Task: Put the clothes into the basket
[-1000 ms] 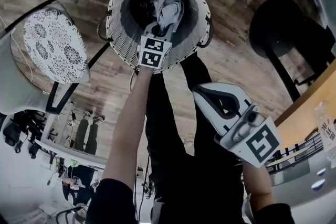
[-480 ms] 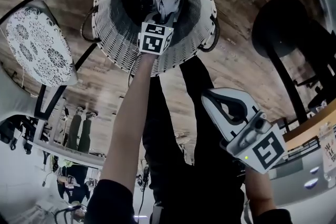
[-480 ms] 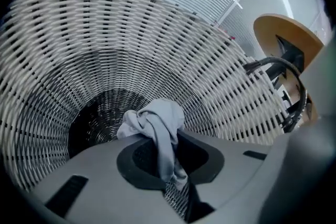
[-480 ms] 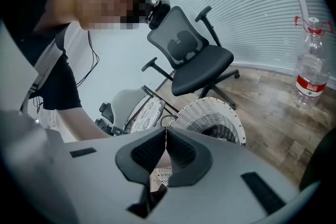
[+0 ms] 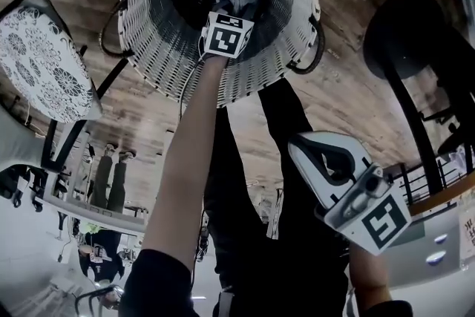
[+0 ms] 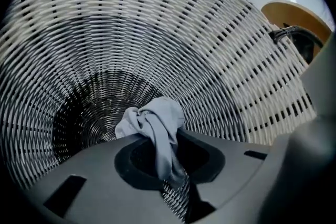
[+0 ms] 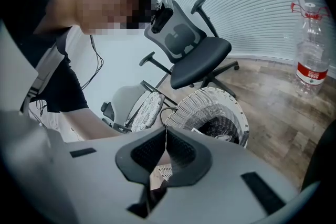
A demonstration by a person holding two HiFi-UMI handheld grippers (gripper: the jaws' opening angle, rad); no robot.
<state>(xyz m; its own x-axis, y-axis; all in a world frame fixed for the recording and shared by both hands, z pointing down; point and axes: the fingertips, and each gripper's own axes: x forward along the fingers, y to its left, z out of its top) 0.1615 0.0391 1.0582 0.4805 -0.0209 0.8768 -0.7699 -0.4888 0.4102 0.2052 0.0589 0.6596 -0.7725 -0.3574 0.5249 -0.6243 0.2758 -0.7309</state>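
So the white woven wicker basket [image 5: 148, 48] sat on the wood-plank floor [image 5: 349, 93], right ahead of the person's legs [image 5: 245, 182]. The crumpled grey cloth [image 6: 155, 123] was down inside it, above the bottom, between the jaws of the left gripper [image 6: 170, 160], which were opening. A chair with a round patterned seat [image 5: 41, 63] stood left of the basket, and a black office chair [image 5: 404, 41] was off to its right. The right gripper [image 5: 300, 148] was back by the person's body, well apart from the basket.
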